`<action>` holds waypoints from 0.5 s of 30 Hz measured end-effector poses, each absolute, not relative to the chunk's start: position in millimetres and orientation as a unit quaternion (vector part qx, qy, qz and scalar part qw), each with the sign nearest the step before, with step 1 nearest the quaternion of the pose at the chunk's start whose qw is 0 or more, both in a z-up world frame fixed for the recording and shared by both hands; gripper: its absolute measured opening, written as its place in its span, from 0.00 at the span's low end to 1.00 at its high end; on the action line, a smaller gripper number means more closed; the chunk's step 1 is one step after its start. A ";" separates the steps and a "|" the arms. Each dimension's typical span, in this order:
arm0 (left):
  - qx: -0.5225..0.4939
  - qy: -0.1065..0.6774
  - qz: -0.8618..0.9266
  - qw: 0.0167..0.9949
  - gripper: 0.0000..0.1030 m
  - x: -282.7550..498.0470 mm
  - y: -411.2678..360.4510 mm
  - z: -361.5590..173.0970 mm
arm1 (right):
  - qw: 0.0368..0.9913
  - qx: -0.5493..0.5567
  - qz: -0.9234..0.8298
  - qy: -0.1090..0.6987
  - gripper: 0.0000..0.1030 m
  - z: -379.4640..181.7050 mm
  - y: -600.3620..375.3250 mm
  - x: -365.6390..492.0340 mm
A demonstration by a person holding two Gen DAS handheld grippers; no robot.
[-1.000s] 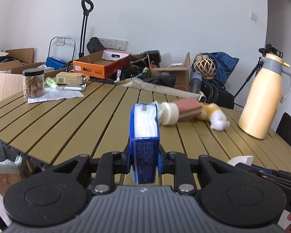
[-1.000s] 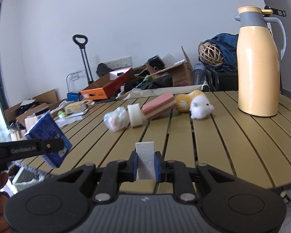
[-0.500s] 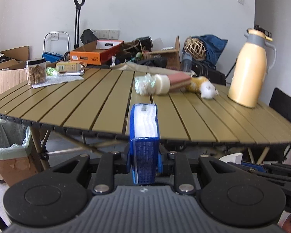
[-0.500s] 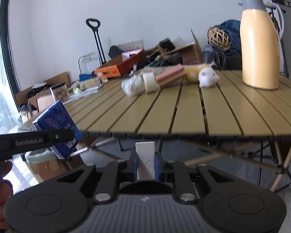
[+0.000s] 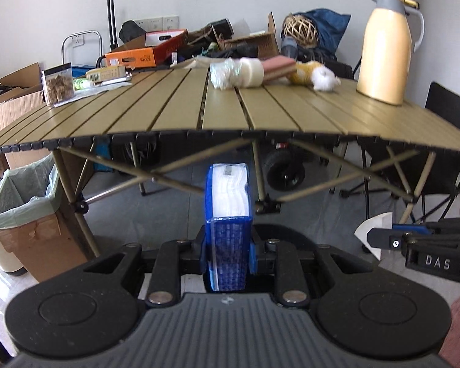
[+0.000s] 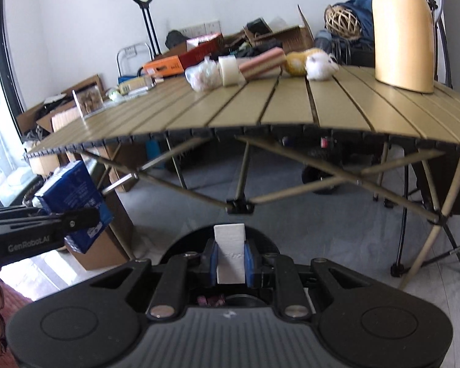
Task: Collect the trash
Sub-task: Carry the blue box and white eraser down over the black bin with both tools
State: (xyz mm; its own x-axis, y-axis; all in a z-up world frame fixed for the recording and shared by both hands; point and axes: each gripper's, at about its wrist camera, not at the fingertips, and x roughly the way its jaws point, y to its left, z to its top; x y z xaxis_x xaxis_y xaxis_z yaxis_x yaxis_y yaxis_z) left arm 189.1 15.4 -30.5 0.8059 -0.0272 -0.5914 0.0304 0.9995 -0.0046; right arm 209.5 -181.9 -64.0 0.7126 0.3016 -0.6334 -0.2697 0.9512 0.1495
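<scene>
The left gripper (image 5: 228, 248) has its jaws closed tight on a blue plastic pack of white tissues (image 5: 228, 211). The pack stands up on its narrow end between the blue pads, out in the air in front of the bench edge and lower than the bench top. From the right wrist camera, the same blue pack (image 6: 75, 202) shows at the left side, held up over the floor.

The right gripper (image 6: 230, 260) has its jaws closed on a small white folded piece of paper (image 6: 230, 253). The paper stands straight up between the pads. In the left wrist camera, that paper (image 5: 374, 230) pokes out at the right side, near the blue pack but not touching it.

The olive-green slatted folding bench (image 5: 224, 113) is ahead of both grippers. On its far side lie a crumpled clear plastic wrapper (image 5: 222, 72), a roll of pale tape (image 5: 251, 67), a pink block like a sponge (image 5: 279, 64) and a yellow and white fluffy toy (image 5: 314, 75), all packed close in a row. A tall yellow jug with a grey top (image 5: 385, 49) stands to the right of them. A clear jar of brown bits (image 5: 57, 84) stands on the left part of the bench.

On the floor, left of the bench, is a brown cardboard box lined with a pale green plastic bag (image 5: 24, 208). Its top is open.
</scene>
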 end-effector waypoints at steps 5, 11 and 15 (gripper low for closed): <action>0.011 0.331 -0.008 0.943 0.24 187.1 21.6 -48.0 | 0.916 0.018 0.147 0.374 0.16 -79.2 -185.9 211.0; 0.017 0.379 0.003 0.925 0.23 191.0 34.0 -80.6 | 0.903 0.002 0.133 0.409 0.16 -104.1 -187.3 217.0; 0.019 0.410 0.013 0.912 0.23 193.9 43.2 -101.0 | 0.892 -0.011 0.120 0.436 0.16 -120.4 -187.4 222.7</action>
